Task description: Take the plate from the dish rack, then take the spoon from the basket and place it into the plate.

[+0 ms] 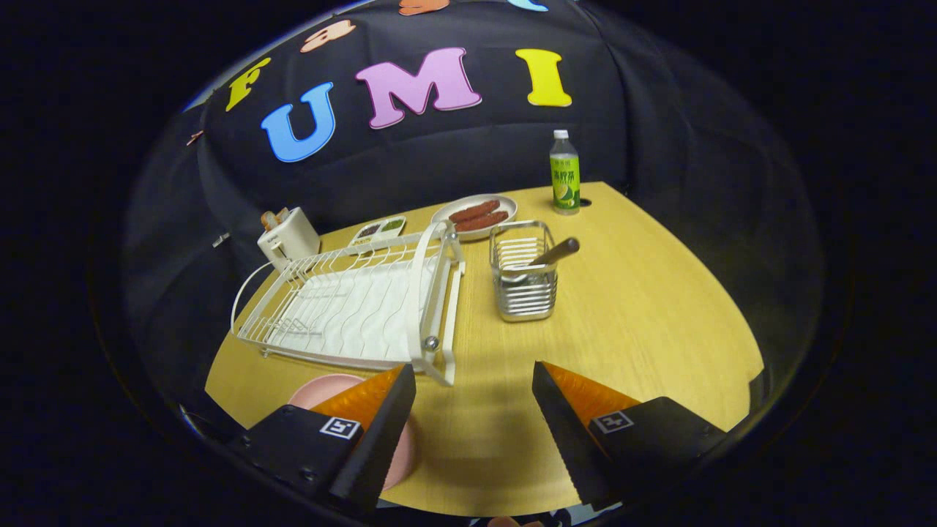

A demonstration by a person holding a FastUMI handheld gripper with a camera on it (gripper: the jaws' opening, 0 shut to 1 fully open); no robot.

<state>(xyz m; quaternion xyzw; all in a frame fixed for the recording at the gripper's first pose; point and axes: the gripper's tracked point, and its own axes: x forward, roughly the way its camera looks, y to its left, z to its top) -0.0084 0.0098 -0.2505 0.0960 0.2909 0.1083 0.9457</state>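
pink round plate (322, 388) lies on table beside white wire dish rack (351, 304). gripper (474, 388) fingers apart, empty. next: wooden-handled spoon (550, 255) in steel wire basket (523, 274), right of rack.

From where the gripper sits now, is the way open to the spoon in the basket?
Probably yes. The gripper is open and empty, bare table lies ahead, and the spoon handle leans out over the basket rim. The dish rack stands beside the basket.
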